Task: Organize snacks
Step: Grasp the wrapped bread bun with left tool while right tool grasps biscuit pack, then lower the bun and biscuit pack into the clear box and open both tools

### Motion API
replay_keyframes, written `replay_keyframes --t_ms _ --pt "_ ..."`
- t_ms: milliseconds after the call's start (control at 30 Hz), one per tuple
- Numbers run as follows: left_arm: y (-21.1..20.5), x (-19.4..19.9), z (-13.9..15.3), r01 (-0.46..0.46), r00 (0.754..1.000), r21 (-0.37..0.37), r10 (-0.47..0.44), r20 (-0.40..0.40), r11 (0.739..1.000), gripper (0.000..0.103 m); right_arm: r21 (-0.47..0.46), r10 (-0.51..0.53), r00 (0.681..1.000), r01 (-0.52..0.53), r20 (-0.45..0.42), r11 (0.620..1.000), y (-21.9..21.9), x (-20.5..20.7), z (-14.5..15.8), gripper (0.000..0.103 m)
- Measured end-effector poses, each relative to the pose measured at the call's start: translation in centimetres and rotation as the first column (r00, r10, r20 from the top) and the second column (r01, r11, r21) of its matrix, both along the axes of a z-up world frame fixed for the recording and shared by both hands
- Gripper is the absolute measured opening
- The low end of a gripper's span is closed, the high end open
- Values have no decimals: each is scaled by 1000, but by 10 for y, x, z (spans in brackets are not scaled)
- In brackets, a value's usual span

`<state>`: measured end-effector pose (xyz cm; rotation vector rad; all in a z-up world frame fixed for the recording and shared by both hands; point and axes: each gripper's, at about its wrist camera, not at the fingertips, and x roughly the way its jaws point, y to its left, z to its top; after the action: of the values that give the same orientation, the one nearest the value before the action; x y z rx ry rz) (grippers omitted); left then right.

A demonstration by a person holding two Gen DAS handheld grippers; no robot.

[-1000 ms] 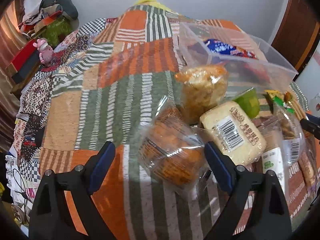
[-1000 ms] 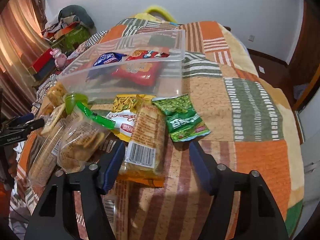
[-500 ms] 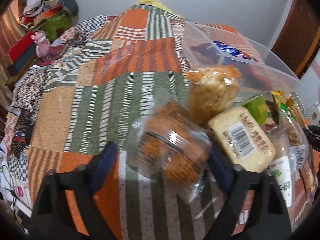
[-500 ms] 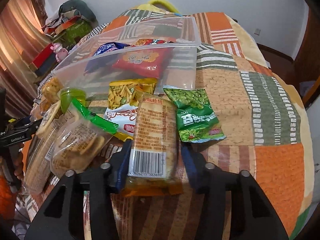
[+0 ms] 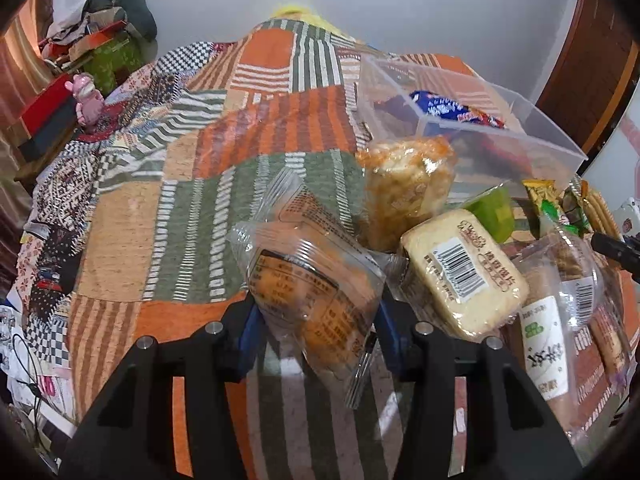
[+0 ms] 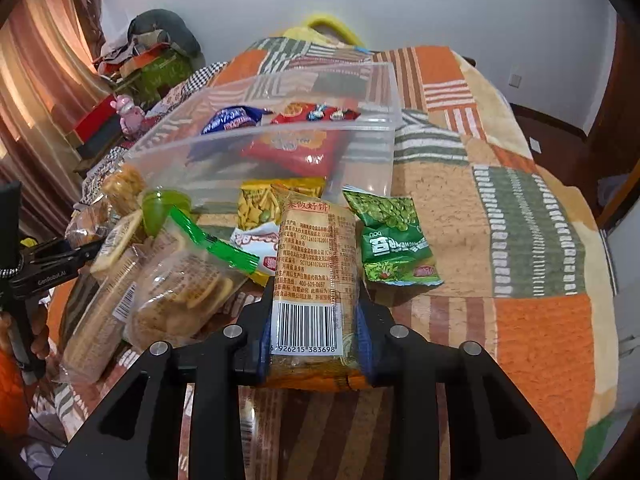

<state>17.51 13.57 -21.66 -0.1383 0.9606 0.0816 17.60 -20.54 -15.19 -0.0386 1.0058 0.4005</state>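
A: What is held by each claw, and where do the packets lie?

B: The left gripper (image 5: pixel 316 332), whose jaws have just been closing, is clamped on the clear-wrapped cake packet (image 5: pixel 312 280) at its near end, on the patchwork bedspread (image 5: pixel 120 220), just short of the clear plastic bin (image 5: pixel 472 128). The right gripper (image 6: pixel 312 340), also just closed, is pressed against both flanks of the orange biscuit packet (image 6: pixel 316 264) near its barcode end; that packet lies in front of the bin, between the green pea bag (image 6: pixel 392 236) and the clear cracker bag (image 6: pixel 180 292).

A: How are these expected to handle?

B: Both are judged light. The cake is taken to be soft and easily crushed under slippery film, so a gentle hold across its body is advised. The biscuit packet is presumed stiffer but brittle; a grip across its narrow sides is preferred.

A: Which writing is legible?

B: The barcode digits "926215 383698" and "400-609-0657" are read on the biscuit packet; "GenRobot.AI" is printed on the left gripper seen from the right wrist. The Chinese text elsewhere is too small to be read.
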Motion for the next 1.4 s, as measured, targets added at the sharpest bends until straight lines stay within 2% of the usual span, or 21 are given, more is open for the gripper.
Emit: replay_keyframes --t_ms 333,533,733,1067,1267,1400 --pt "-6 -5 48 7 995 70 -14 100 998 50 11 -4 996 3 93 1000 2 1 29 30" --pt "-16 8 78 15 985 71 -27 172 997 50 26 -14 989 10 146 1000 6 8 45 30" --pt "-34 30 95 46 976 54 -56 209 998 50 43 -30 980 22 195 999 9 21 60 30" --pt "-63 76 103 103 968 26 -106 226 994 50 45 -45 967 34 250 998 14 47 73 30" --pt "-80 100 99 136 967 31 -139 211 990 50 37 -45 970 37 240 999 21 65 66 30" --pt "-96 120 88 166 970 53 -173 174 985 50 16 -43 974 40 223 999 27 78 56 30"
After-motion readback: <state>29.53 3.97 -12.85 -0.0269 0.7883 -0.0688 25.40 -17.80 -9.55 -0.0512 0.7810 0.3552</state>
